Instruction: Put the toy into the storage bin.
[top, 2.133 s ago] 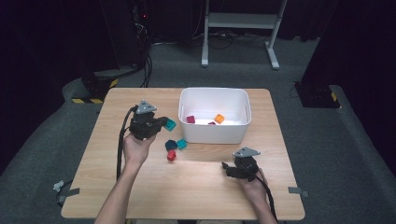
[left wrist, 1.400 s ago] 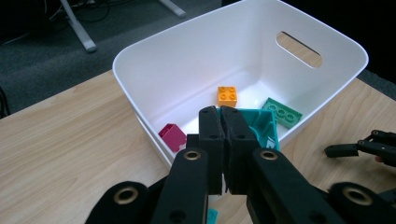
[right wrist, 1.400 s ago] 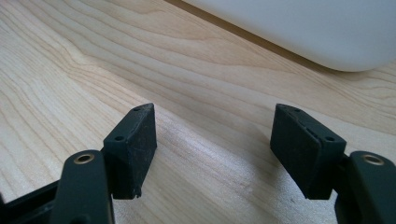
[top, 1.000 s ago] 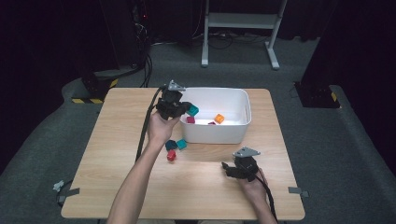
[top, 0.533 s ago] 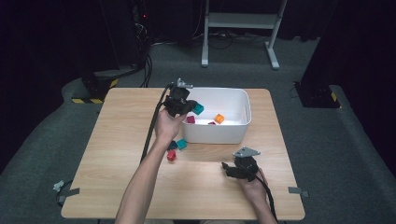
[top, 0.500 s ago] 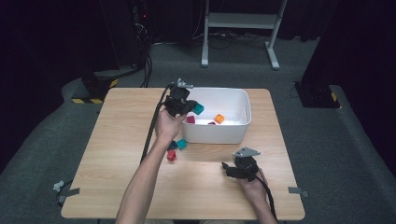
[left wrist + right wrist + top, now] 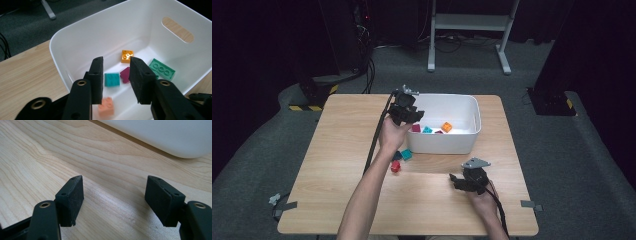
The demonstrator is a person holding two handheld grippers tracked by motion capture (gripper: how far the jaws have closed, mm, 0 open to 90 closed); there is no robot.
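Observation:
My left gripper (image 7: 412, 116) hovers over the left end of the white bin (image 7: 447, 96). Its jaws have just been opening, and in the left gripper view the left gripper (image 7: 115, 65) is open with nothing between its pads. Below it on the bin floor lie a teal brick (image 7: 111, 79), a magenta brick (image 7: 124, 74), an orange brick (image 7: 127, 56), a green plate (image 7: 162, 69) and a salmon brick (image 7: 106, 107). My right gripper (image 7: 456, 180) rests low on the table in front of the bin, and in its own view the right gripper (image 7: 113, 195) is open and empty.
On the wooden table (image 7: 337, 165), left of the bin's front, lie a teal brick (image 7: 406, 154), a dark blue brick (image 7: 397, 155) and a red brick (image 7: 395, 166). The bin's outer wall (image 7: 160, 135) rises just beyond the right gripper.
The left gripper carried a teal brick from the table up over the bin's left end and let it go; the brick now lies in the bin. The right gripper has stayed put.

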